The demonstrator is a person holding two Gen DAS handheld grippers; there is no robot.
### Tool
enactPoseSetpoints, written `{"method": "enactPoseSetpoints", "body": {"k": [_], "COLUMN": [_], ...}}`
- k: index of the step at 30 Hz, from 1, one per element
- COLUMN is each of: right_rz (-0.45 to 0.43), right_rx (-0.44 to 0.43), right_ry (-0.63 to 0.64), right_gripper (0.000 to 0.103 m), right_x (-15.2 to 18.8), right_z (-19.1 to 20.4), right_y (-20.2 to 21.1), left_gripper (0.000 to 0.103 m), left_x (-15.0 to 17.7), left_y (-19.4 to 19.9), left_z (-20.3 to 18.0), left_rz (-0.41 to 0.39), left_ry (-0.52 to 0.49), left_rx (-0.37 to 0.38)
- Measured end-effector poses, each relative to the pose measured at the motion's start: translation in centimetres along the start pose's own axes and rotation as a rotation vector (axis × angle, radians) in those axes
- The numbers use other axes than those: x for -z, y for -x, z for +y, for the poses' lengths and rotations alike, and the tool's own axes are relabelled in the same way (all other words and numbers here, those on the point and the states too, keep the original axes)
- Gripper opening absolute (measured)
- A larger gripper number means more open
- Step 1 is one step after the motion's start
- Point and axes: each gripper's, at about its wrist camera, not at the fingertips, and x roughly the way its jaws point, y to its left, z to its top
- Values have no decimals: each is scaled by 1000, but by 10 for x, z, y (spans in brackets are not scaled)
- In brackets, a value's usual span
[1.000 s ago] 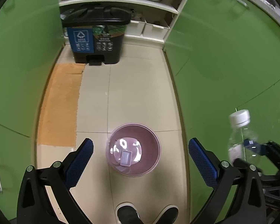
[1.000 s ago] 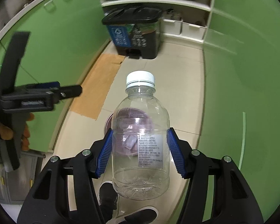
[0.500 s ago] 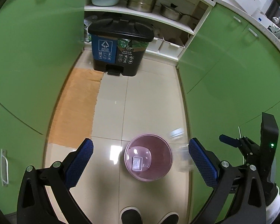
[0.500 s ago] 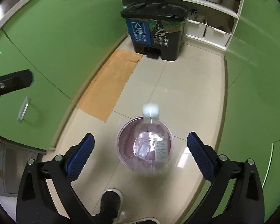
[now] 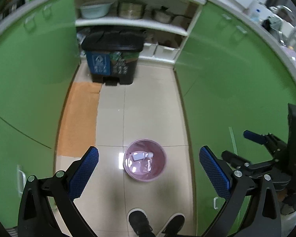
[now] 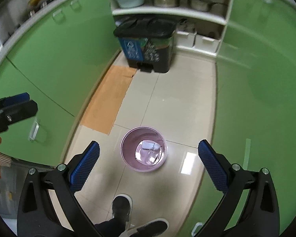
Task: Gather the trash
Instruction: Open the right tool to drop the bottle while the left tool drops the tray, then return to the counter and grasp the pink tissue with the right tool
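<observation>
Released a second ago, the clear bottle (image 6: 152,154) now lies inside the pink wastebasket (image 6: 128,138) beside a small white packet (image 6: 148,145), and both cameras sit higher above the floor than before. Both grippers hang with jaws spread wide and nothing between them: the right gripper (image 6: 148,165) almost directly over the basket, the left gripper (image 5: 148,167) likewise in its own view, where the basket (image 5: 159,174) stands between its blue pads (image 5: 84,169).

Nearest of all, the person's two dark shoes (image 6: 121,207) stand on the tile just behind the basket. Bare cream floor tiles (image 6: 173,102) run forward from the basket in a narrow aisle, hemmed on both sides by green cabinet doors (image 6: 55,63). An orange mat (image 6: 108,100) lies along the left cabinet base, its near corner close to the basket but not touching it.

At the far end a black pedal bin (image 6: 148,47) with a blue recycling label takes the left half of the aisle. Behind it, white shelves (image 6: 167,10) hold a pale basin and metal pots, with two white boxes (image 6: 197,39) on the floor beneath.
</observation>
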Motion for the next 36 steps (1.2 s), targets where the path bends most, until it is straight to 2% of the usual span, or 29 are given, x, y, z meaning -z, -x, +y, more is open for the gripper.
{"method": "enactPoseSetpoints", "body": {"k": [8,13,16,20,26,30,36], "right_rz": [-81,-165,-205,-243,-274,-272,-252], "right_rx": [45,125,188,248,374,442,513], "right_ry": [-99,-179,-247,-368,-544,-643,-808], "right_gripper": [99,99,100,100,100,100,100], "right_x": [-13,1,12,41,89,122,176], "right_z": [-24,-51,-75,-112,-149,-170,-196], "right_y": [205,314,366,416,464,480,498], "left_gripper": [98,98,98,98,98,98,98], "left_x": [-39,-59,-67,-81,-84,-82,-61], "left_y": [126,191,216,239,249,252,247], "left_z": [-81,-139,-167,-211,-284,-334,-398], "left_rz": [31,1,-29,-51,-59,-58,-42], "left_ry": [-35,-115,-166,-252,-413,-515,-680], "left_rx": [26,62,96,160,246,319,401]}}
